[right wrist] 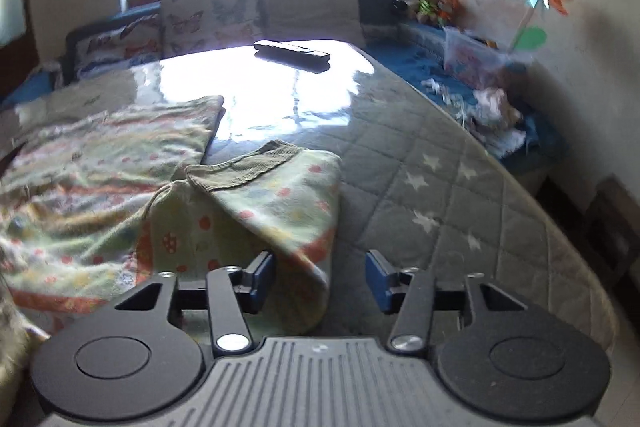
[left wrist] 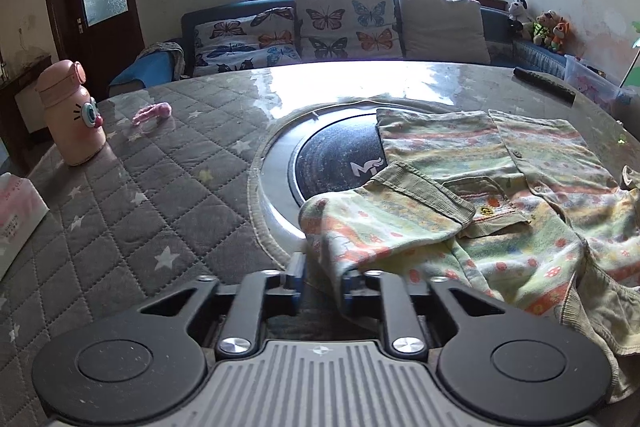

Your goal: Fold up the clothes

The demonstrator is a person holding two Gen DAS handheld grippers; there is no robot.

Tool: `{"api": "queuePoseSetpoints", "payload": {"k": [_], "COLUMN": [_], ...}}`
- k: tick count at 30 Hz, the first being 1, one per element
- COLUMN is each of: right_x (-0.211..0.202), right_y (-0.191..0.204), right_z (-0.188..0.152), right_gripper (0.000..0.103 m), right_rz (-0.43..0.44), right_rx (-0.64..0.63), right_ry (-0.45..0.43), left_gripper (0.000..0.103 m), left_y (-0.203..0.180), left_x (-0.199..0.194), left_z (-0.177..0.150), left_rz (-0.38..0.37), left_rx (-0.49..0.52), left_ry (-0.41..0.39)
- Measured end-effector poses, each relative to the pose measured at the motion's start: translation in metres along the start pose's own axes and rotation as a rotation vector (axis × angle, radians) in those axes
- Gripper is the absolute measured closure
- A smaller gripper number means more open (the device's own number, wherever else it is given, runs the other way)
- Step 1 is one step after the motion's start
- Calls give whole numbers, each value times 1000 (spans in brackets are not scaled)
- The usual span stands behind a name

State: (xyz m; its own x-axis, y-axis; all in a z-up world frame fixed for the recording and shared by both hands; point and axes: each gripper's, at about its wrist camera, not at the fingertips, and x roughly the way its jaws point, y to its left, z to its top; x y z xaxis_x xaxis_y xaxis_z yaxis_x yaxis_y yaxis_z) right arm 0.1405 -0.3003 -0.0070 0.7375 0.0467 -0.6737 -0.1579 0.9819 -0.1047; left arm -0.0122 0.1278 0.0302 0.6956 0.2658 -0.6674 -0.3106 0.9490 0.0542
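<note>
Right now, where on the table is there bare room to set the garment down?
Free: quilted cover between the pink bottle and the round inset; also right of the shirt, before the remote. The shirt crowds the middle.

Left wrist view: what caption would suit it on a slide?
Left gripper open around a folded sleeve of a patterned child's shirt on a quilted table.
</note>
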Motion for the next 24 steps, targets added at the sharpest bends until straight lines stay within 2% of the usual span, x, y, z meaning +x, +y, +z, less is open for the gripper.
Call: {"api": "queuePoseSetpoints", "payload": {"k": [2, 4, 6, 9, 12, 15, 17, 20, 24], "right_x": [10, 18, 22, 19, 12, 10, 11, 14, 15], "right_y": [12, 19, 19, 0, -32, -70, -92, -108, -109], "right_z": [4, 9, 15, 26, 31, 25, 15, 0, -7], "right_gripper": [42, 33, 33, 30, 29, 22, 22, 22, 22], "right_rz": [-30, -53, -69, -86, -130, -142, -142, -147, -163], "right_rx": [-72, -119, -126, -57, 64, 221, 308, 368, 350], "right_ry": [-12, -32, -57, -99, -130, -113, -89, -54, -46], "left_gripper": [67, 58, 55, 48, 46, 46, 46, 46, 47], "left_y": [1, 3, 3, -1, -8, -17, -23, -34, -45], "left_x": [-1, -3, -6, -8, -8, -6, -4, -2, 2], "left_z": [0, 1, 3, 7, 9, 12, 14, 16, 19], "left_rz": [8, 18, 22, 20, 7, -11, -25, -52, -85], "left_rx": [1, 0, 8, 35, 68, 98, 118, 157, 195], "left_ry": [0, -4, -15, -30, -40, -48, -53, -65, -72]}}
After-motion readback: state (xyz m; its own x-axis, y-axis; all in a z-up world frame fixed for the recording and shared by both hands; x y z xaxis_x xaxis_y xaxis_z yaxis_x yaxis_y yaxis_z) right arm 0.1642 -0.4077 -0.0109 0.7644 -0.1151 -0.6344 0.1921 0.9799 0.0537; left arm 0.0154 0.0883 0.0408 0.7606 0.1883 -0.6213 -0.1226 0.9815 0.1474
